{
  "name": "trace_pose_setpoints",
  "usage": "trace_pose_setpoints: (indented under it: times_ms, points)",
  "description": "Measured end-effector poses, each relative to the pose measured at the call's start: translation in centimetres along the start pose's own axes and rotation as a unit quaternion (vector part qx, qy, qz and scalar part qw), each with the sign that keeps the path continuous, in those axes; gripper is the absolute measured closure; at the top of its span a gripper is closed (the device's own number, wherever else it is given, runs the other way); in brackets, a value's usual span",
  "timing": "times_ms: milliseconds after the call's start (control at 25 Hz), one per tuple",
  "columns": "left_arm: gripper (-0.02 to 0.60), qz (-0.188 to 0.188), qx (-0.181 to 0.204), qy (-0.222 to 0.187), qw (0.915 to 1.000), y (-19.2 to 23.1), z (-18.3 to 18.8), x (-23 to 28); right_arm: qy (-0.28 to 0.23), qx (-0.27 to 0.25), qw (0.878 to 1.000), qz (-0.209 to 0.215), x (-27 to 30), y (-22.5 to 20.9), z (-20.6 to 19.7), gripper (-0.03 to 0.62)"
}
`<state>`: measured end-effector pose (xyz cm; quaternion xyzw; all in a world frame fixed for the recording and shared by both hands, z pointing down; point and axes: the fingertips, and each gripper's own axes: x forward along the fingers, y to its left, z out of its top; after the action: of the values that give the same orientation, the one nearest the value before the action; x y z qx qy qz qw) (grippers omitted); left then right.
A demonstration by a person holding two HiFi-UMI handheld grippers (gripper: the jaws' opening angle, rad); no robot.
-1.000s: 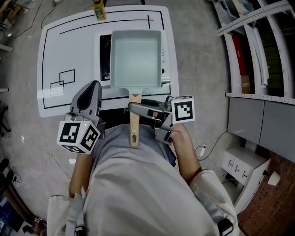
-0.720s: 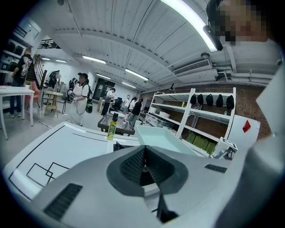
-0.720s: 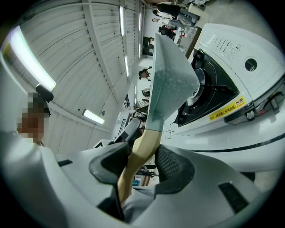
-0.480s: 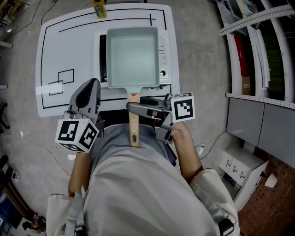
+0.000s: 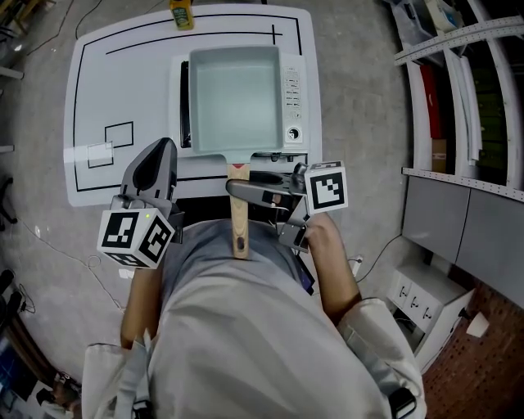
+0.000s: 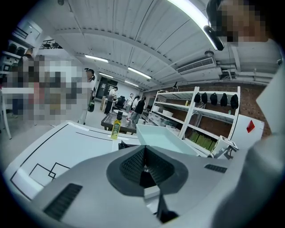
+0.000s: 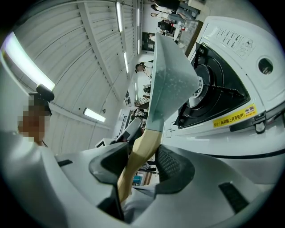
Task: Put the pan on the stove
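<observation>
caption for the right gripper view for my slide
Right gripper clamped on the wooden handle, pan poised over the stove

surface: white table (image 5: 123, 82) | on it: stove (image 5: 292, 98); yellow bottle (image 5: 181, 14)

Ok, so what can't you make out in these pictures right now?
Burner: head view, the pan covers it.
Pan resting on the stove or not: head view looks steeply down; right gripper view, the pan's wall hides the contact.
Yellow bottle: head view, cut by the top edge, label too small.
Stove panel print: head view, too small.
</observation>
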<state>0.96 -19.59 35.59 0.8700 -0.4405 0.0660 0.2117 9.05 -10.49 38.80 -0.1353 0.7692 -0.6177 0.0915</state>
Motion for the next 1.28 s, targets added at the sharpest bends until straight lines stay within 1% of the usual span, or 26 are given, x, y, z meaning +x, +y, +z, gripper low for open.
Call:
trace_pose_setpoints:
  times_ms: [640, 920, 1280]
  points:
    - [0.58, 0.017, -0.009, 0.009, 0.9998, 1.7, -0.3, 0.2, 0.001, 0.023, 1.0, 0.003, 0.6, -1.8, 1.1, 0.401]
    - [0.58, 0.025, -0.018, 0.012, 0.9995, 2.2, -0.7, 0.0, 0.007, 0.025, 1.0, 0.006, 0.9, -2.4, 1.1, 0.401]
    - [0.58, 0.029, -0.017, 0.02, 0.9992, 2.9, -1.0, 0.1, 0.014, 0.03, 0.999, 0.005, 1.5, -3.4, 1.1, 0.399]
